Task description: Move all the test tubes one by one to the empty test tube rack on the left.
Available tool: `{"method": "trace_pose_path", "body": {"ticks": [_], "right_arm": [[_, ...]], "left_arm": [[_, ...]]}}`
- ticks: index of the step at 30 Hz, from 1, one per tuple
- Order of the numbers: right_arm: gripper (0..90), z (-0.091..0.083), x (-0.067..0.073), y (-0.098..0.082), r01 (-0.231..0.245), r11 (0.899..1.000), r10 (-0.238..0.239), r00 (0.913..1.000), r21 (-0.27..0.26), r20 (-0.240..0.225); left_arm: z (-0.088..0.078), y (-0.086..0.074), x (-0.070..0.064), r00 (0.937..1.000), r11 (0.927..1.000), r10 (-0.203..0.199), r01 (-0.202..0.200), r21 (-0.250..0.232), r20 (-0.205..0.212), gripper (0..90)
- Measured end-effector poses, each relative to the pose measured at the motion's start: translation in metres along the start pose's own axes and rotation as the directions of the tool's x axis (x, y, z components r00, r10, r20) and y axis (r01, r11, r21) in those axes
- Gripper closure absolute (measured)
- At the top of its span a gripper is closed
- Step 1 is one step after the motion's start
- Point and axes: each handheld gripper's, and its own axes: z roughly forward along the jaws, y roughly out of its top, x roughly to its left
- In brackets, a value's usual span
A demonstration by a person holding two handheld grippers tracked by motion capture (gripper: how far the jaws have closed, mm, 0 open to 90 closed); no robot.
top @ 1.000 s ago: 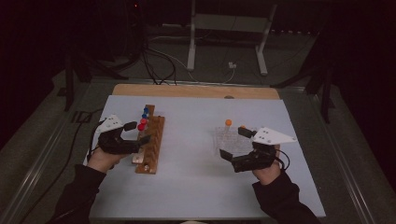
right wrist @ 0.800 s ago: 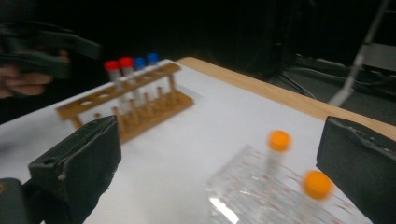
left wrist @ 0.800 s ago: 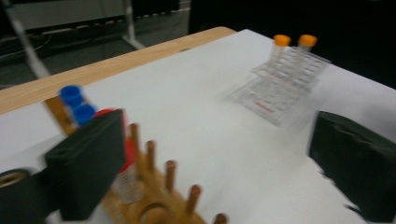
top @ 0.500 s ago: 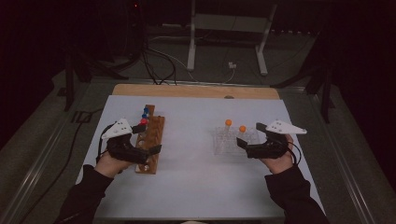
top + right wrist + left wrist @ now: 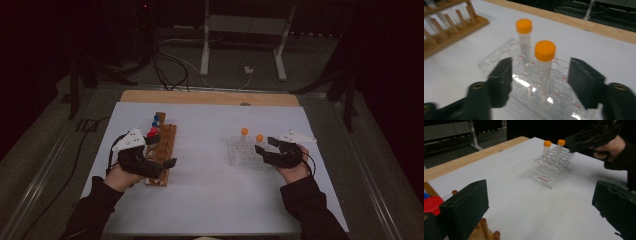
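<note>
- Right claw (image 5: 540,82) has just been closing around the near orange-capped tube (image 5: 544,67) in the clear rack (image 5: 499,62) on the desk (image 5: 210,200), pads not touching.
- Left claw (image 5: 536,205) spread, empty.
- Risk: an off-centre squeeze could tip the tube or drag the light rack.

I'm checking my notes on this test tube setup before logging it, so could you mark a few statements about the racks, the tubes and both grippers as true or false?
1. Two orange-capped clear tubes stand upright in the clear plastic rack. True.
2. The right gripper is clamped on the nearer tube. False: the tube stands between its jaws, which have just been closing, with gaps on both sides.
3. The left gripper holds a red-capped tube. False: its jaws stand wide apart with nothing between them.
4. The wooden peg rack lies by the left gripper, apart from the clear rack. True.
5. The white table sheet holds a third rack. False: two racks.
</note>
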Motion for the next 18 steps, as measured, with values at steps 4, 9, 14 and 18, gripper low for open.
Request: {"method": "trace_pose_path", "body": {"ticks": [4,9,14,18], "right_arm": [[52.2,0.008,-0.001,-0.002,0.008,0.999,-0.009,0.9998,0.039,0.017],[60.3,0.015,-0.003,-0.003,-0.007,0.998,0.005,0.9997,0.054,0.024],[64.5,0.021,-0.003,-0.003,-0.006,0.998,0.005,0.9999,0.063,0.014],[70.3,0.024,-0.003,-0.003,-0.007,0.997,0.006,0.9998,0.071,0.019]], "left_arm": [[0.001,0.000,-0.001,1.0000,1.0000,0.002,-0.002,0.004,0.005,1.5],[0.001,0.000,0.000,1.0000,1.0000,0.003,-0.003,0.005,-0.001,1.5],[0.000,0.000,0.000,1.0000,1.0000,-0.001,0.001,0.000,0.000,1.5],[0.000,0.000,0.001,1.0000,1.0000,-0.005,0.005,-0.001,-0.002,1.5]]}}
